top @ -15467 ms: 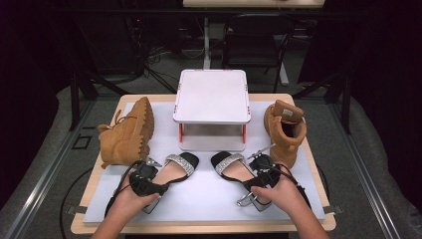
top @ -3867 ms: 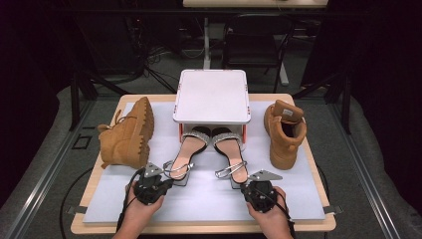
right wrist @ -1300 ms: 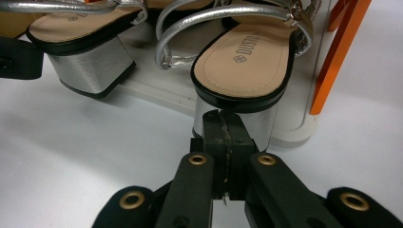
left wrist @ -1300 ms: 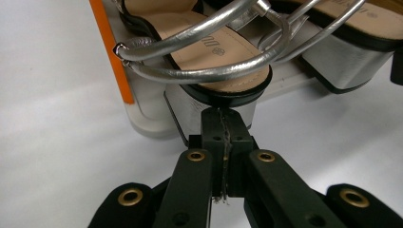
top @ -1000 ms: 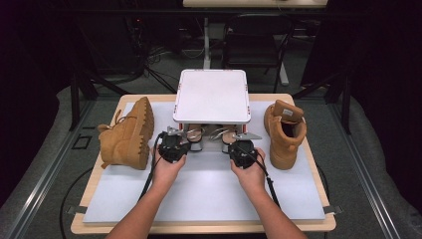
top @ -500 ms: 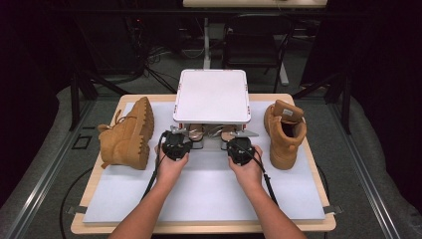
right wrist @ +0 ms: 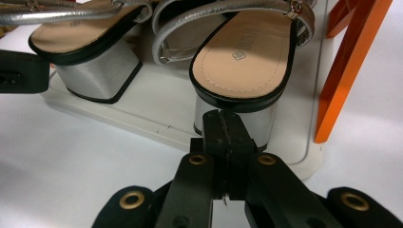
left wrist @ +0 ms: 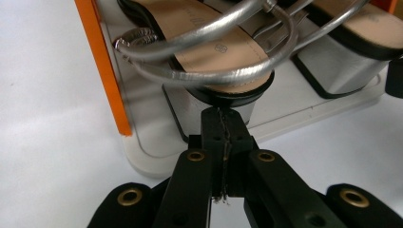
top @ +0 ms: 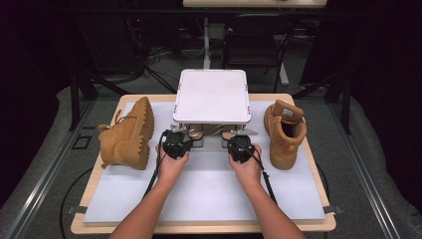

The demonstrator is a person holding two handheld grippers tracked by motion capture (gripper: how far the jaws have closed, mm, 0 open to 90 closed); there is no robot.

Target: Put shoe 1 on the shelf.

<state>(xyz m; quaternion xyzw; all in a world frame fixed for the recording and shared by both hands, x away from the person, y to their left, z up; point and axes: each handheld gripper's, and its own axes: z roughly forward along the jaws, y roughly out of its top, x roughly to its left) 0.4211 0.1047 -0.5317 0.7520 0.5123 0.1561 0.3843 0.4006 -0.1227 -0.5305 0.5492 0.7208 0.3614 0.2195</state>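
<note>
metallic silver sandals (right wrist: 247, 57), blocky heels, white rack (top: 211, 94)

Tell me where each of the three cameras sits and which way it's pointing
High view: above the person's side, looking forward and down at the table; both forearms, left gripper and right gripper show.
Left gripper view: on the left gripper, facing the left sandal; shut jaws show.
Right gripper view: on the right gripper, facing the right sandal; shut jaws show.
Shared: both gripper views show both sandals on the rack base.
</note>
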